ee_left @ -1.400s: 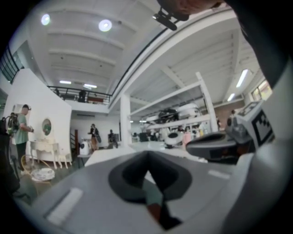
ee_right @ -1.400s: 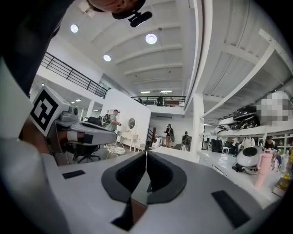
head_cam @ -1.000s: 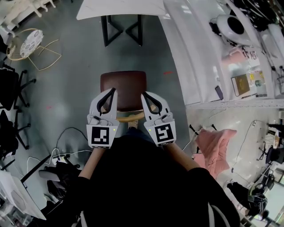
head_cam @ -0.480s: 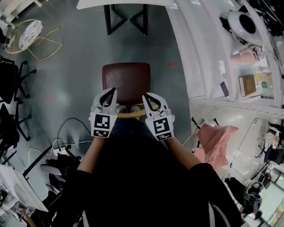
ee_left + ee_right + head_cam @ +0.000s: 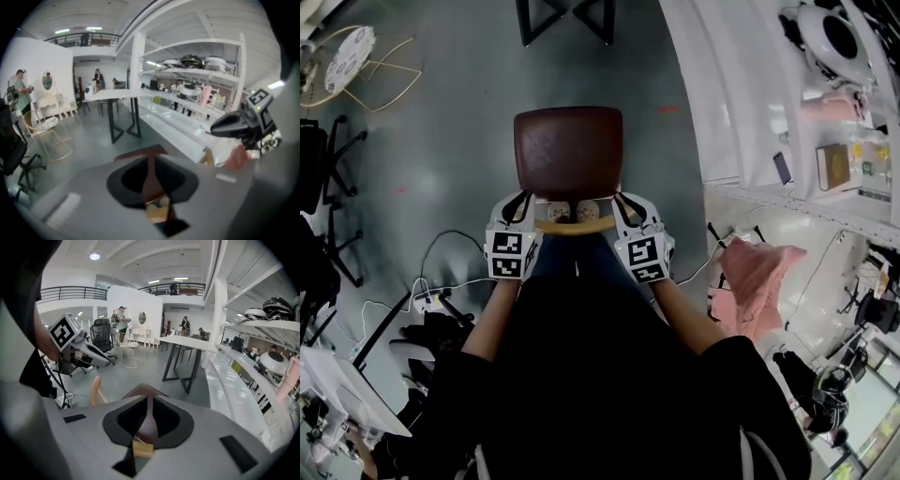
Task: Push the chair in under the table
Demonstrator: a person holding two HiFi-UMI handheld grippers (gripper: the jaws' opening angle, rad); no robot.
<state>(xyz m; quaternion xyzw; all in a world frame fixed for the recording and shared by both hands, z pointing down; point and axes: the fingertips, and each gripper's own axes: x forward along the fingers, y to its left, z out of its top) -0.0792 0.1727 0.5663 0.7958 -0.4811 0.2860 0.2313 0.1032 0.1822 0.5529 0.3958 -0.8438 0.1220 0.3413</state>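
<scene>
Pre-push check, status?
Right gripper shut; left gripper all but shut, jaws just easing open; both empty, at backrest ends. Chair short of table. Floor between bare.

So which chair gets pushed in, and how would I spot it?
Find the long white shelves on the right of the head view; on the grey floor left of them stands one chair. It alone has a dark brown seat and a pale wooden back rail, unlike the black office chairs and gold wire chair far left.
</scene>
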